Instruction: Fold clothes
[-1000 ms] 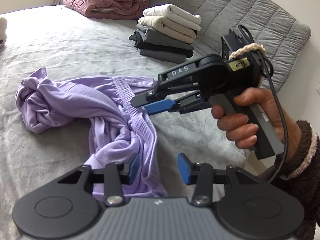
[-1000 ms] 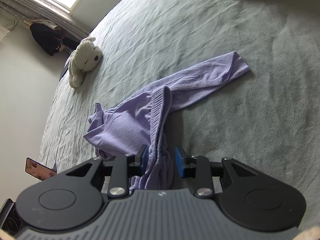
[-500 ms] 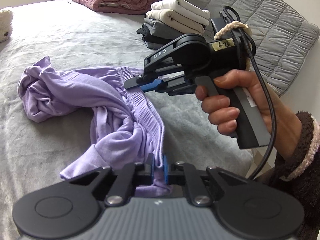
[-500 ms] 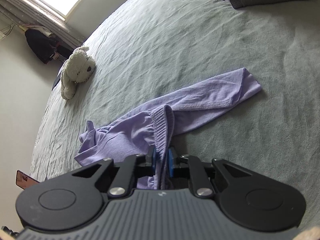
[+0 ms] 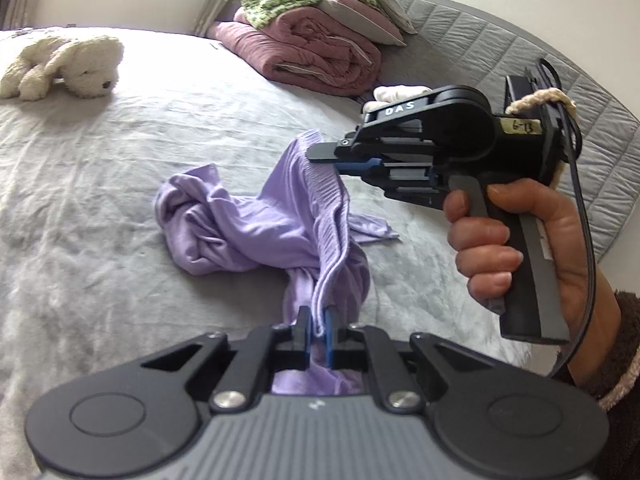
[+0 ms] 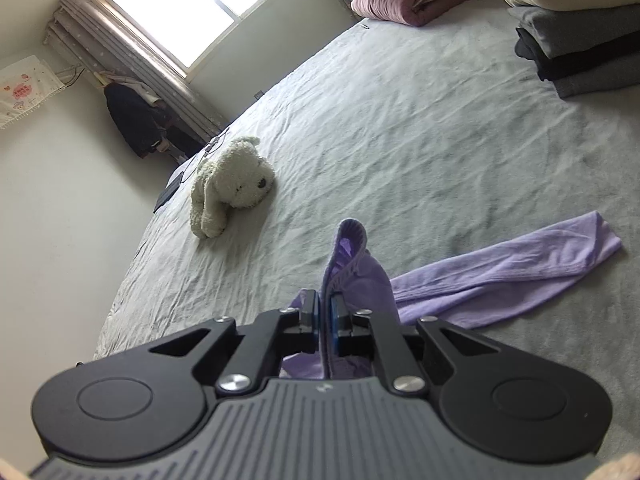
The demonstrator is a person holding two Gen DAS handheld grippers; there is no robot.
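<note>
Left tongs [image 5: 316,326] and right tongs [image 6: 326,314], jaws just closed on lilac fabric; right hand [image 5: 516,248] wrapped around its grip.

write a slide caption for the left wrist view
Both grippers, left and right, pinch the ribbed waistband of crumpled lilac knit trousers above a grey bed cover.

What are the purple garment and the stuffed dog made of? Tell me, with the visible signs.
Purple garment: seemingly a soft matte knit, perhaps cotton jersey; its band is ribbed and it drapes in limp folds. Stuffed dog: cream plush, likely synthetic pile; the surface looks fuzzy and clumped. Exact fibres cannot be told.
</note>
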